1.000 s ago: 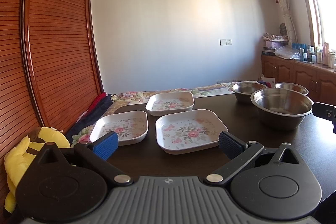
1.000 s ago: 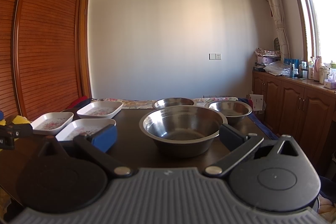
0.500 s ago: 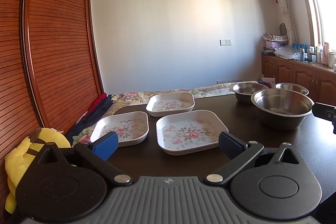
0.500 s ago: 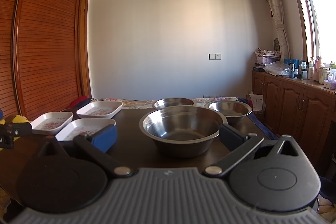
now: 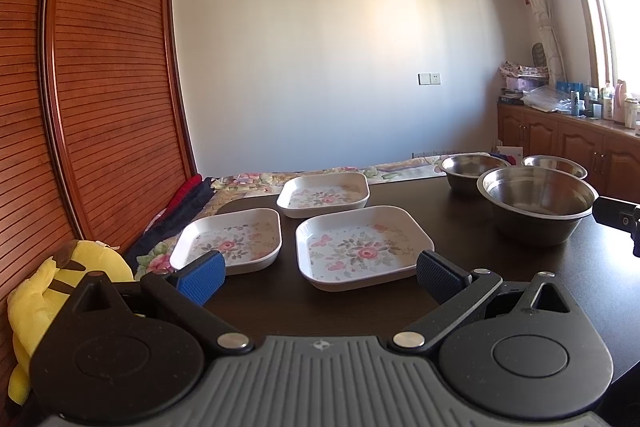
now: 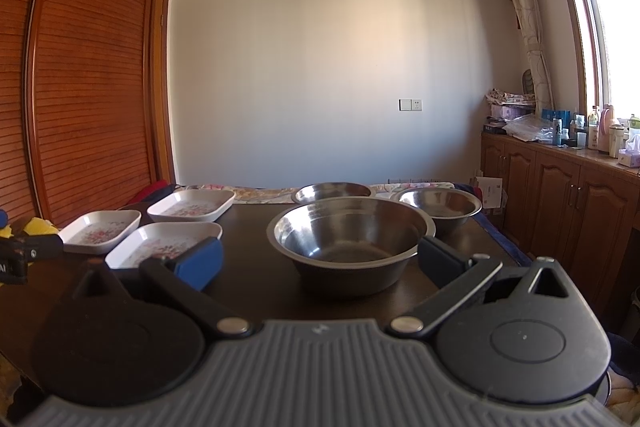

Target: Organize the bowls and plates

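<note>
Both grippers hovered low with jaws apart and empty: the left gripper (image 5: pixel 320 273) faced three floral plates (image 5: pixel 362 247) at twelve o'clock on the dark table (image 5: pixel 592 279), the right gripper (image 6: pixel 320 261) three steel bowls (image 6: pixel 350 231), seemingly ready for stacking.

No text, label or number here can be read.

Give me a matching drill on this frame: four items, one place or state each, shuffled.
1. large steel bowl
2. nearest floral plate
3. yellow plush toy
4. left gripper

A. off the table's left edge
B. open, holding nothing
C. straight ahead of the right gripper
D. straight ahead of the left gripper

Pairs: 1-C, 2-D, 3-A, 4-B
</note>
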### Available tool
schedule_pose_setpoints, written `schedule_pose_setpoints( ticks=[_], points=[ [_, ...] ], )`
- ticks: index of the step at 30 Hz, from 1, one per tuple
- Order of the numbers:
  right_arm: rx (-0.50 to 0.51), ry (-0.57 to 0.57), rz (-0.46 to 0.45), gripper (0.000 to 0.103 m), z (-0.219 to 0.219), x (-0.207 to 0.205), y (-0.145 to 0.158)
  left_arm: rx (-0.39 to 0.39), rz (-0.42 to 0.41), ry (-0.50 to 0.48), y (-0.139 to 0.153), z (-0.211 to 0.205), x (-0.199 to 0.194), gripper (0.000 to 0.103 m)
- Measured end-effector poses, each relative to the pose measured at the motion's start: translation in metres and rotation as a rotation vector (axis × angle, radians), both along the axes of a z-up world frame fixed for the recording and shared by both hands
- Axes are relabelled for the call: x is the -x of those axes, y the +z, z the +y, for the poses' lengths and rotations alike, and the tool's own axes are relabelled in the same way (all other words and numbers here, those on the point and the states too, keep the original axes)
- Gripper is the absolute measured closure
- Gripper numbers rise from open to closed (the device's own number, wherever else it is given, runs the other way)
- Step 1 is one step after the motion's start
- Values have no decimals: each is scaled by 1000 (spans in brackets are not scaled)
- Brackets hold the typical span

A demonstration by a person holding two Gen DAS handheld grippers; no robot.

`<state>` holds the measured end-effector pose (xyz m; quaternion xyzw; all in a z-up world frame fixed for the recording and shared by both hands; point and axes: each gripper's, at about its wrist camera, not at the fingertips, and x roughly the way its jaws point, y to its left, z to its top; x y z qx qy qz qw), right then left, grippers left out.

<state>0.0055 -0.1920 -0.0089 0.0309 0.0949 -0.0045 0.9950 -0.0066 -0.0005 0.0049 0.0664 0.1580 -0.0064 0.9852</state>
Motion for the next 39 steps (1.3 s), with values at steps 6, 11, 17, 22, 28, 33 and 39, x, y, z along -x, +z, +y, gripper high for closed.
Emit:
schedule_pose_setpoints(
  ticks=[6, 11, 17, 22, 28, 33, 39],
  points=[
    [5, 3, 10, 0, 3, -1, -2, 5, 13, 1, -6, 2, -1, 0],
    [8, 20, 25, 0, 8, -6, -7, 5, 43, 5, -15, 4, -8, 0],
    [16, 84, 30, 0, 19, -19, -2, -3, 86, 17, -25, 11, -24, 0],
    [35, 161, 33, 0, 30, -35, 8, 7, 112, 23, -25, 21, -40, 0],
    [75, 246, 55, 0, 46, -59, 17, -3, 141, 11, -25, 28, -62, 0],
    [78, 303, 94, 2, 57, -80, 17, 5, 166, -9, -26, 33, -80, 0],
    [87, 371, 161, 20, 73, -104, 10, 48, 203, -38, -28, 45, -103, 8]
  ],
)
